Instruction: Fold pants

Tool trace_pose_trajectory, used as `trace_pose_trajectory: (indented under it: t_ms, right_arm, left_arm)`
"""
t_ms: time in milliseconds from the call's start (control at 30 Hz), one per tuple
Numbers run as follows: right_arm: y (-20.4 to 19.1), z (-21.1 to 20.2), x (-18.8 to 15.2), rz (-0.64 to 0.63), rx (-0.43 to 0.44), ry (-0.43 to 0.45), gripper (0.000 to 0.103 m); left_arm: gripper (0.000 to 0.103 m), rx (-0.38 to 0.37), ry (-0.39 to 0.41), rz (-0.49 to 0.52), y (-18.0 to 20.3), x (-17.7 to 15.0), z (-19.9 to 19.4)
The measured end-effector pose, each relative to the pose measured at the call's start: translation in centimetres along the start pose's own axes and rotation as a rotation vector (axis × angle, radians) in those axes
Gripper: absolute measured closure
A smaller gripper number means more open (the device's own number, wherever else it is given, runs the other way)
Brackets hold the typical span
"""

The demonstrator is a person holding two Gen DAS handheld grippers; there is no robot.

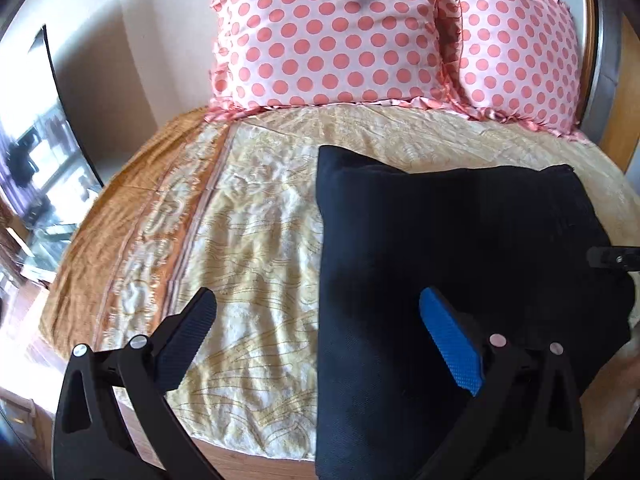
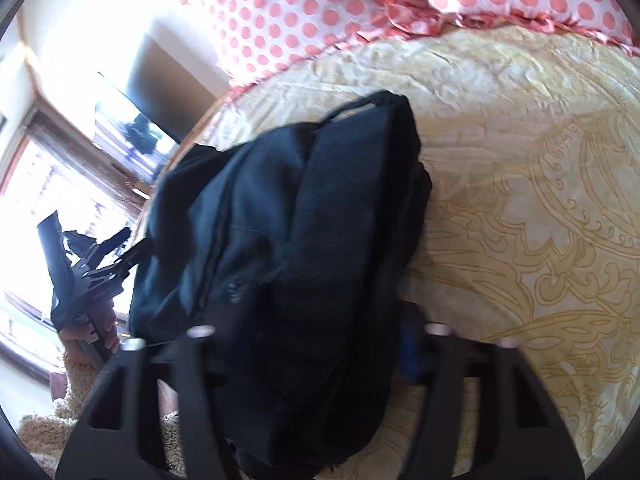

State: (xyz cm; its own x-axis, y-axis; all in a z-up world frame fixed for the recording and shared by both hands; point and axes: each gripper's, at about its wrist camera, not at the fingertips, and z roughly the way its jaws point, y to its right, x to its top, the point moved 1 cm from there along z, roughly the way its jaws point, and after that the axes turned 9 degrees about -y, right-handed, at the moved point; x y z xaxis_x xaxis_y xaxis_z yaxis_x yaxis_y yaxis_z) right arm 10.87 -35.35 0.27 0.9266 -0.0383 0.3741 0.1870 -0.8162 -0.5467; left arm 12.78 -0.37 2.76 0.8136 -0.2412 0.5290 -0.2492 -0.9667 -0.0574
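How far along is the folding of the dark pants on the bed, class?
Done: the dark navy fabric pants already lie in a compact folded stack on the cream patterned bedspread, below the pink polka-dot pillows.

In hand: the right gripper has cloth between its fingers; whether clamped is unclear. The left gripper is open, holding nothing.

Left: probably one last fold or release.

I see a bed spread with a cream-and-gold patterned cover with an orange-brown border at its left. Two pink pillows with coral polka dots and ruffled edges lean at its head. A dark flat screen stands by the wall, left.
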Motion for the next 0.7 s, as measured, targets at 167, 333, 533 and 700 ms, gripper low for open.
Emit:
trace_pose_trajectory:
  t_ms: [167,333,533,700]
  right_arm:
    - [0.0,-0.2,0.1,-0.009,0.028,0.011,0.064]
    - [0.2,-0.2,0.1,-0.010,0.038,0.013,0.064]
    - [0.9,0.4,0.3,0.023,0.043,0.006,0.055]
    - [0.6,0.9,0.1,0.003,0.058,0.036,0.061]
  left_arm:
    - [0.004,-0.287,-0.105,-0.136,-2.5,1.1,1.4]
    - [0.023,-0.366,-0.175,-0.165,-2.7,1.2,3.4]
    - [0.043,-0.476,-0.233,-0.216,-2.8,1.2,4.7]
    - [0.068,-0.421,-0.192,-0.165,-1.7,1.2,3.6]
